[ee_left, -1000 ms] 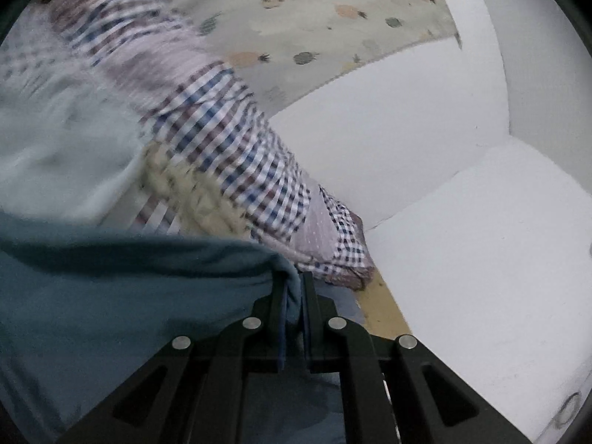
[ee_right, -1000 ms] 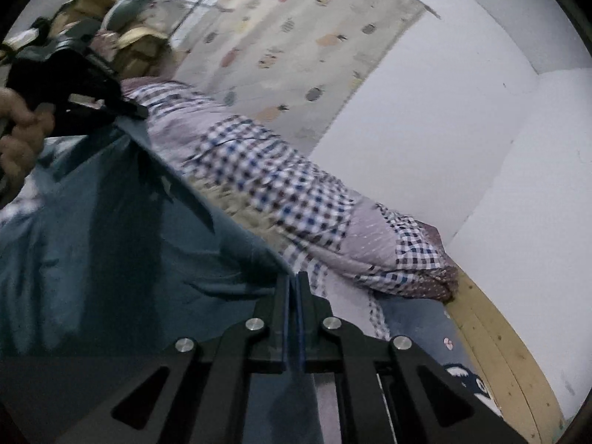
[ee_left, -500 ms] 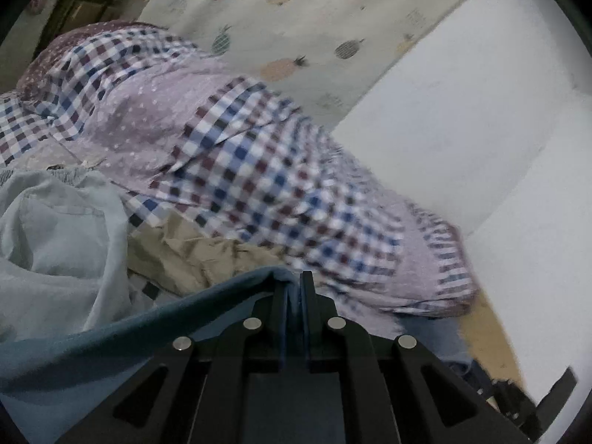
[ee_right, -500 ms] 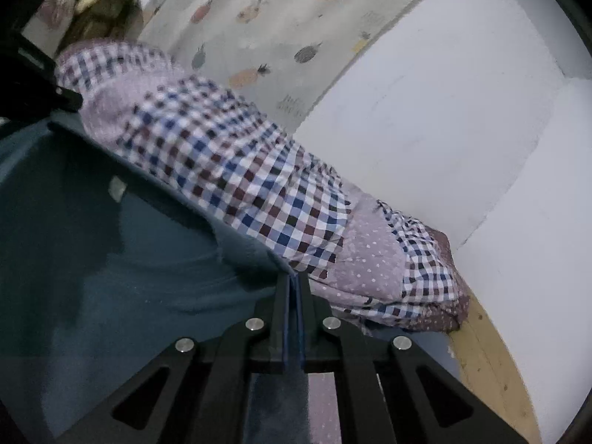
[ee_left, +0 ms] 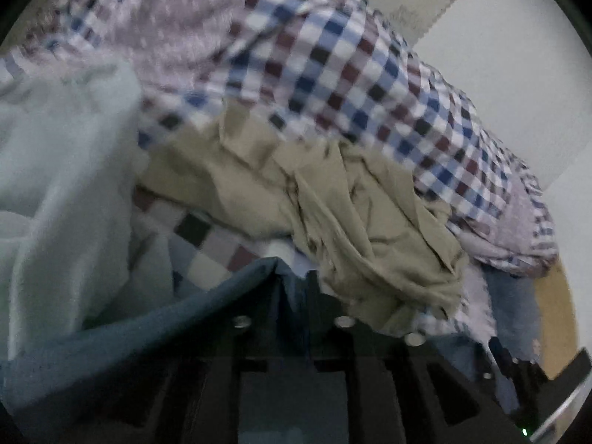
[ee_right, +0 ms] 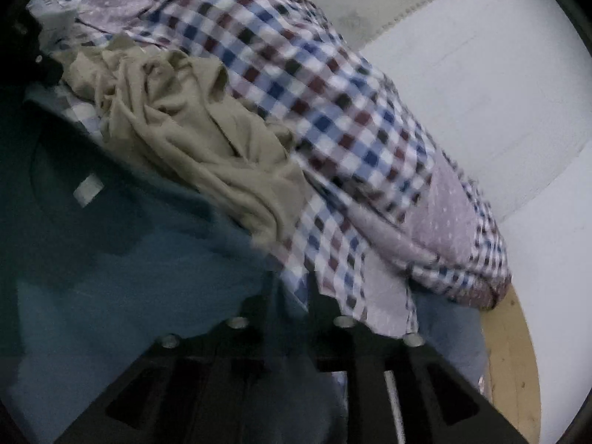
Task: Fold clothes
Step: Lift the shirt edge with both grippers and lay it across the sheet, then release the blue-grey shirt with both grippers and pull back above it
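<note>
Both grippers are clenched on the blue shirt: the left gripper pinches its top edge, the right gripper another part of it. The blue shirt hangs spread just in front of the tan garment, probably so it can be laid flat for folding.
</note>
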